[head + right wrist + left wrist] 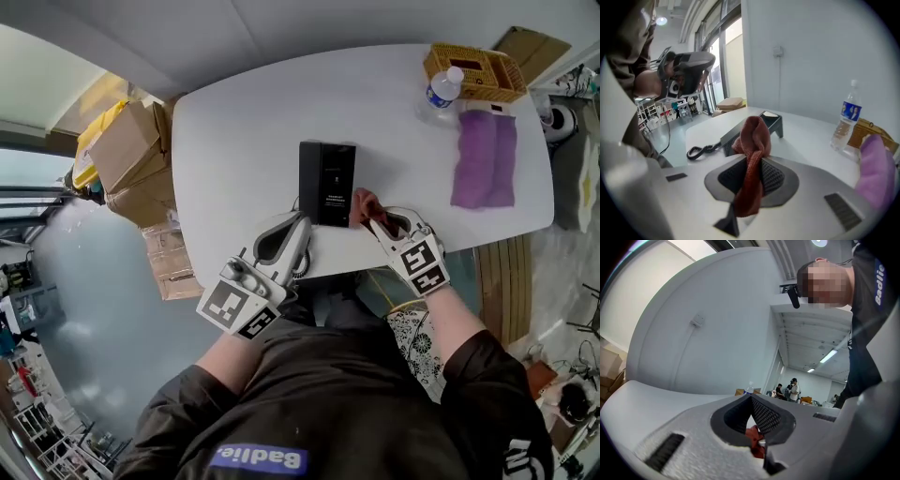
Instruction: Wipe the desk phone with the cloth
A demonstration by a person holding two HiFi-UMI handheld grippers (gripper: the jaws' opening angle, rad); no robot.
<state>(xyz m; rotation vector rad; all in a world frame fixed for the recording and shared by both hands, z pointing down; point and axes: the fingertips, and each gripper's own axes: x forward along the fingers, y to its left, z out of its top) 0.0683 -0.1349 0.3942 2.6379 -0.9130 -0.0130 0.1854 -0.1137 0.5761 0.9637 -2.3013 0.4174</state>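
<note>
Your right gripper (377, 221) has its jaws clamped on the red cloth (752, 136), at the near right corner of the desk phone (326, 183) on the counter (244, 122), while your left gripper's (300, 225) jaws are closed together.

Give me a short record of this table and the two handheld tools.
Table: white, rounded corners
Phone: black, near the person's edge
Right gripper: fingers shut on red cloth, by the phone's right edge
Left gripper: fingers together, by the phone's near left corner
Far right: bottle, basket, purple cloth
</note>
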